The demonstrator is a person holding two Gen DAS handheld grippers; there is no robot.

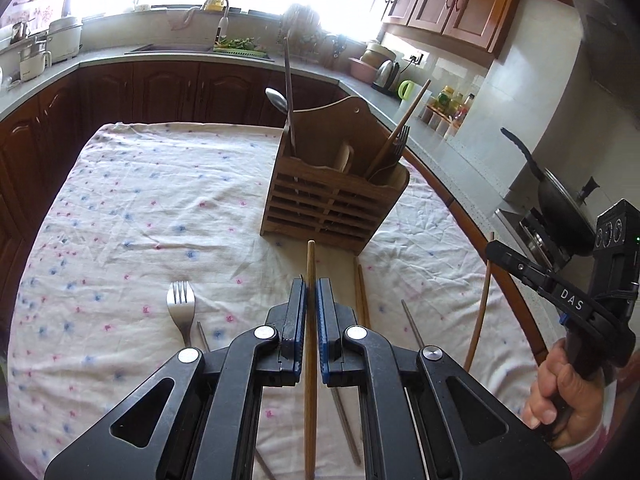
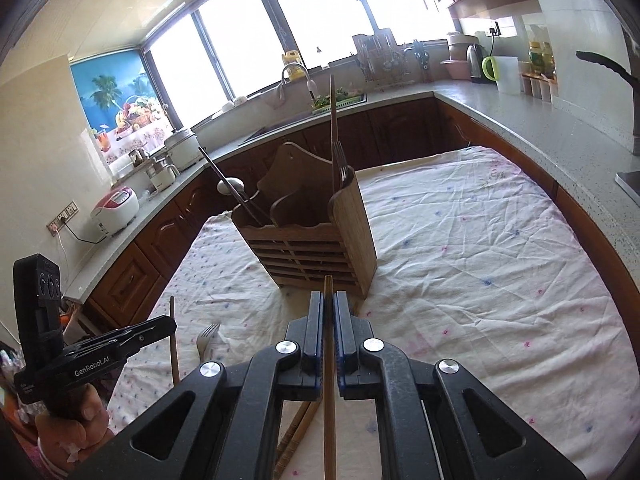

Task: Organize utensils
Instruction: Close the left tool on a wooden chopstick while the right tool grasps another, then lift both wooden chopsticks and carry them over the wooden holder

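A slatted wooden utensil holder (image 1: 334, 200) stands on the flowered tablecloth (image 1: 140, 208); it shows in the right wrist view too (image 2: 316, 248). It holds a chopstick, a spoon, a fork and a wooden utensil. My left gripper (image 1: 311, 286) is shut on a wooden chopstick (image 1: 310, 264), raised just short of the holder. My right gripper (image 2: 328, 300) is shut on another wooden chopstick (image 2: 328, 286), also just short of the holder. The right gripper appears at the right edge of the left wrist view (image 1: 494, 246). The left gripper appears at the left of the right wrist view (image 2: 170, 324).
On the cloth lie a metal fork (image 1: 181, 304), a pair of wooden chopsticks (image 1: 361, 296) and thin metal chopsticks (image 1: 412, 326). Kitchen counters with a sink (image 1: 172, 48), pots, a kettle and a wok (image 1: 560, 200) surround the table.
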